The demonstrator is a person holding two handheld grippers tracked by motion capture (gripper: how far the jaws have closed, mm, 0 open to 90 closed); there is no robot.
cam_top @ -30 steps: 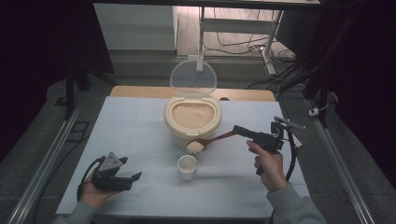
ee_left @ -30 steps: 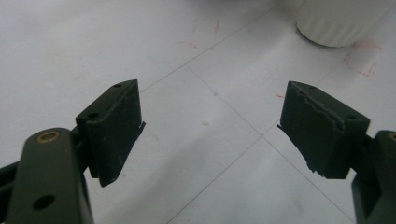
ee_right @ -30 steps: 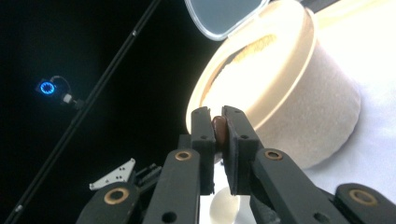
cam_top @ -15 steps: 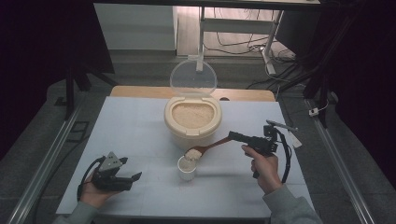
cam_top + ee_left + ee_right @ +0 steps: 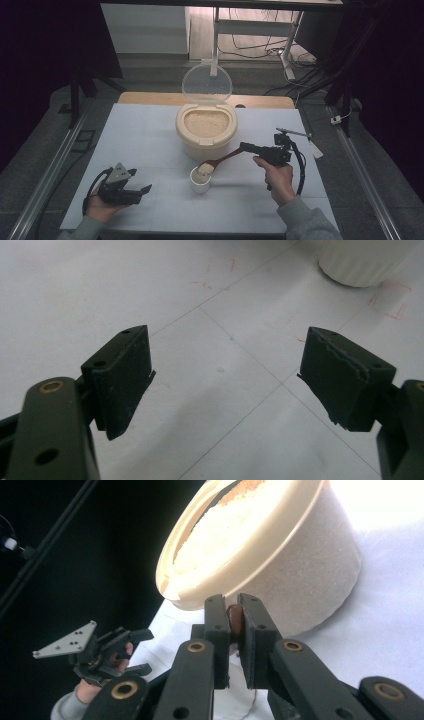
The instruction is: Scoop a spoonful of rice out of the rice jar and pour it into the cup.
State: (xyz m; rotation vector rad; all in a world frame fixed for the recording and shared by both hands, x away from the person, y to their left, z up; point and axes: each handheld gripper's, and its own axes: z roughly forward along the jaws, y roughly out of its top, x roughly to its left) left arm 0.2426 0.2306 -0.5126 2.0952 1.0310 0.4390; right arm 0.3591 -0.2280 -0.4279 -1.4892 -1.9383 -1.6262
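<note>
A cream rice container [image 5: 205, 131] with its clear lid [image 5: 206, 85] flipped up stands mid-table, full of rice [image 5: 205, 123]. In front of it sits a small white cup [image 5: 201, 181]. My right gripper [image 5: 245, 147] is shut on the handle of a brown wooden spoon [image 5: 222, 159], whose rice-laden bowl hangs over the cup's mouth. In the right gripper view the spoon handle [image 5: 234, 619] sits pinched between the jaws, with the container [image 5: 300, 565] close behind. My left gripper [image 5: 142, 189] rests low at the table's front left, open and empty; its fingers [image 5: 122, 377] frame bare table.
The white table cover [image 5: 140, 140] carries faint pencil lines and red marks [image 5: 390, 307]. The cup's base [image 5: 360, 265] shows at the top of the left gripper view. A metal frame and cables [image 5: 280, 47] stand beyond the table's far edge.
My right hand has carried the loaded spoon from beside the container's front down and left, so its bowl now sits over the cup. The left hand has stayed put.
</note>
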